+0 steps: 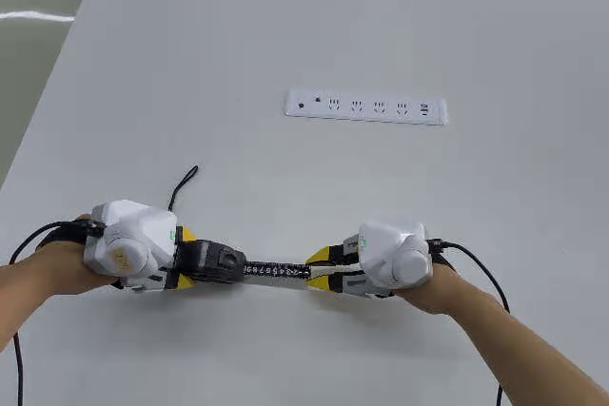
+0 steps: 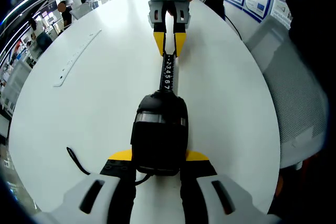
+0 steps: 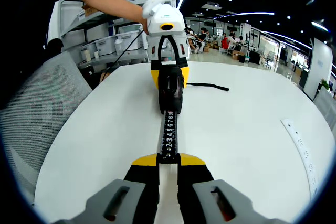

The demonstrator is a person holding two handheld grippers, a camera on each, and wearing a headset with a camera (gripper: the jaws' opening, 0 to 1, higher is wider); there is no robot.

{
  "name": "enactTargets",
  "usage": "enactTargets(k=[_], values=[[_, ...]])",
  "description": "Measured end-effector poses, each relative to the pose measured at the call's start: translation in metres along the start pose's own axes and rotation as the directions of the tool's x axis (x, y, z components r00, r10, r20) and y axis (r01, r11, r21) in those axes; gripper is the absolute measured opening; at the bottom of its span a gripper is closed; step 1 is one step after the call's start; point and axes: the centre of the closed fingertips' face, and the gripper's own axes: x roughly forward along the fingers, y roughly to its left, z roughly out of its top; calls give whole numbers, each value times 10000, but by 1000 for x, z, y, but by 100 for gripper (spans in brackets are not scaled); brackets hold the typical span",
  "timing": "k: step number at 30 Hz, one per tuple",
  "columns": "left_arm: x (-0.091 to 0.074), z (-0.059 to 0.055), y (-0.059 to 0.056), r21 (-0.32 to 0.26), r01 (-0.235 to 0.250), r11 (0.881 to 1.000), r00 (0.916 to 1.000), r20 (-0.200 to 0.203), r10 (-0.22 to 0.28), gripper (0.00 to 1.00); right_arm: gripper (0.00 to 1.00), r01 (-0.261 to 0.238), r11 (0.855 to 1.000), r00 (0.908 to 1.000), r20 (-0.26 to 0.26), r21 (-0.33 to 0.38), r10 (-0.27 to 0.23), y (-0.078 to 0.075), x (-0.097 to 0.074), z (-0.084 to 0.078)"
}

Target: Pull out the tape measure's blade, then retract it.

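Blade (image 1: 276, 271) out across the counter (image 1: 285, 26): left hand-held gripper (image 1: 187, 258) clamps the tape measure (image 1: 217, 261), right hand-held gripper (image 1: 320, 269) pinches its end.

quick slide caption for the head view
The left claw grips the tape measure while the right claw holds its blade pulled out over a white table.

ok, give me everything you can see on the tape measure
Black tape measure, hard casing by the look, low at the near side of the white table. The left gripper clamps its body; the right gripper pinches the end of its blade, black with white numerals, partly out and straight between them. A black strap trails behind the body.
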Motion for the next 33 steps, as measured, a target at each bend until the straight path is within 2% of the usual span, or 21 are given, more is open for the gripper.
enactTargets(k=[33], values=[[0, 0, 0, 11, 7, 10000, 10000, -54, -7, 28, 11, 11, 10000, 10000, -11, -37, -11, 0, -10, -6]])
